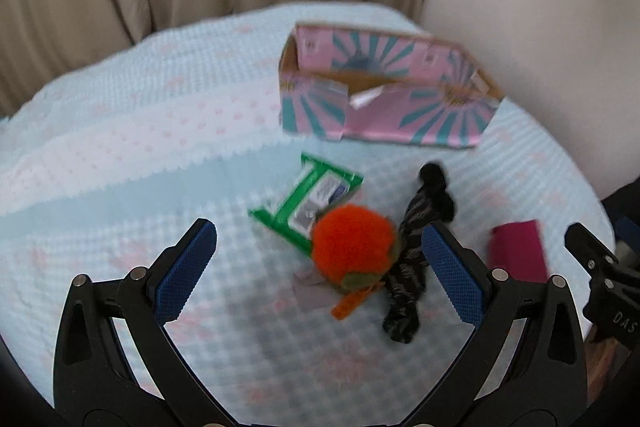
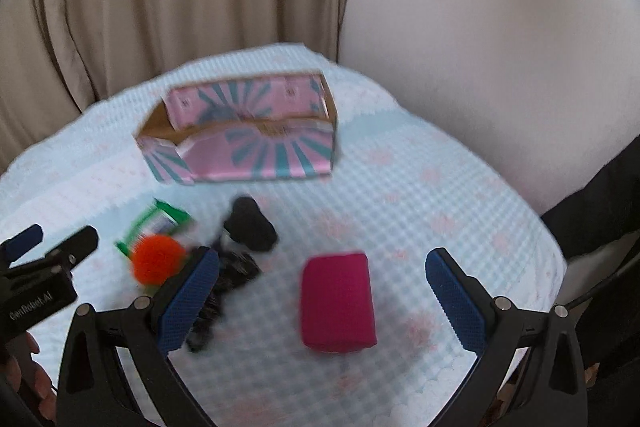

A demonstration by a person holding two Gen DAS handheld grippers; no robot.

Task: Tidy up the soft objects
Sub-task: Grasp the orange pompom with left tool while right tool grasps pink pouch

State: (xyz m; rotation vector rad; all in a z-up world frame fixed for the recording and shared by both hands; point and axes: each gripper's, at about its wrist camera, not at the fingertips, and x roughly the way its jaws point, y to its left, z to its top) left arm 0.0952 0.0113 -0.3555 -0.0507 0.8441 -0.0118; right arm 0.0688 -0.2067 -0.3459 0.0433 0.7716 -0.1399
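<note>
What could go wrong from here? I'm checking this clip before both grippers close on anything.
1. The orange pom-pom overlaps the green packet and touches the black striped cloth, so the open left gripper may drag a neighbour along.
2. The pink box has a torn front flap that could catch items going in.
3. Both views are motion-blurred, so the open right gripper may misjudge the magenta roll.

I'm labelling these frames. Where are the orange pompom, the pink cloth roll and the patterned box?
orange pompom (image 1: pixel 352 247): left wrist view, middle of the fluffy ball.
pink cloth roll (image 2: pixel 337 301): right wrist view, middle of its top.
patterned box (image 2: pixel 260 157): right wrist view, front wall.
</note>
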